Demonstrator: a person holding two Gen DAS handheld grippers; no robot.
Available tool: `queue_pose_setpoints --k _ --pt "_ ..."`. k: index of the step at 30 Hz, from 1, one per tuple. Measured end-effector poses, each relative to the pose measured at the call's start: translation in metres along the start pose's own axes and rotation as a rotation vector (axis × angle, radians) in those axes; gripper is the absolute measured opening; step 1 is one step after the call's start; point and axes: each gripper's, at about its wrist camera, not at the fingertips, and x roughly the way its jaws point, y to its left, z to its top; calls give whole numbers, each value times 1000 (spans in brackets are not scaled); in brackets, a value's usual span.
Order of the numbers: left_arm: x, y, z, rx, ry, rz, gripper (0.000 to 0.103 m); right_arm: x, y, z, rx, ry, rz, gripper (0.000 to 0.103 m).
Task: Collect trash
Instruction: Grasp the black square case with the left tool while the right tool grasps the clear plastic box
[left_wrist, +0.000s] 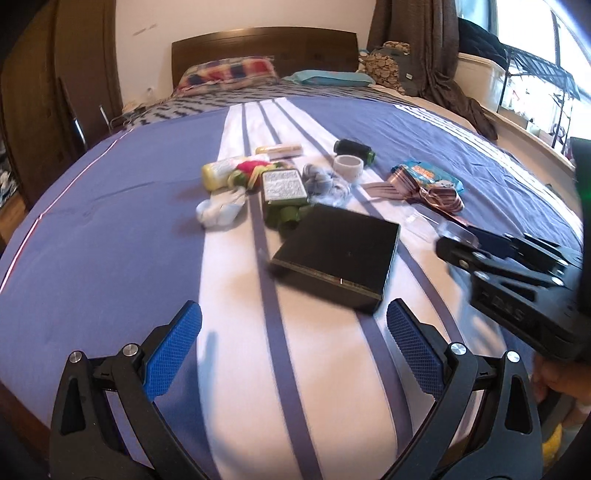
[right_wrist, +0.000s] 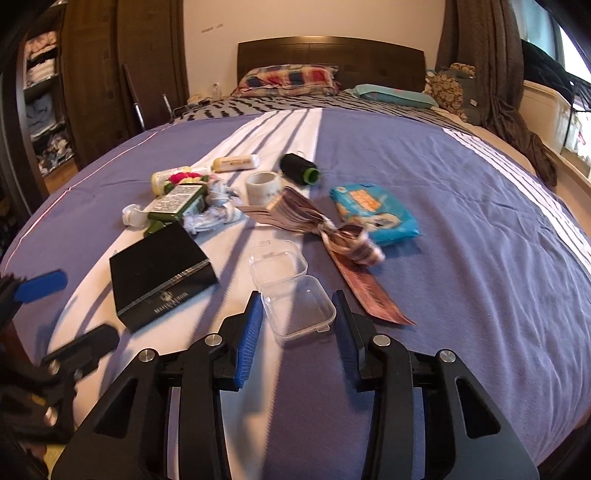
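Bedspread (right_wrist: 461, 206) first, since everything lies on it. Black box (right_wrist: 159, 271) sits ahead-left of the right tongs (right_wrist: 297, 308) and just ahead of the left tongs (left_wrist: 293, 319), which are spread wide and hold nothing. Ribbon bow (right_wrist: 343, 240) trails ahead-right of the right tongs. Clear hinged plastic case (right_wrist: 291, 286), lid flipped back, has its near half between the right tongs' 2 fingers, which bracket it without visibly pinching (gaps show on both sides). Thin plastic likely flexes, so I would close gently on the tray walls.
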Motion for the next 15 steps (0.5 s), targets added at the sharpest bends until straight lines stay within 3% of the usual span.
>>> queue_pose_setpoints --k 9,13,15 --pt "45 -7 25 34 45 -115 95 -8 -9 -6 22 -4 -22 39" --pt "47 -8 27 41 52 -175 78 -9 -9 -7 27 -6 -34 39" --pt "44 -10 26 45 55 -179 76 -12 -7 -9 31 -10 -38 39"
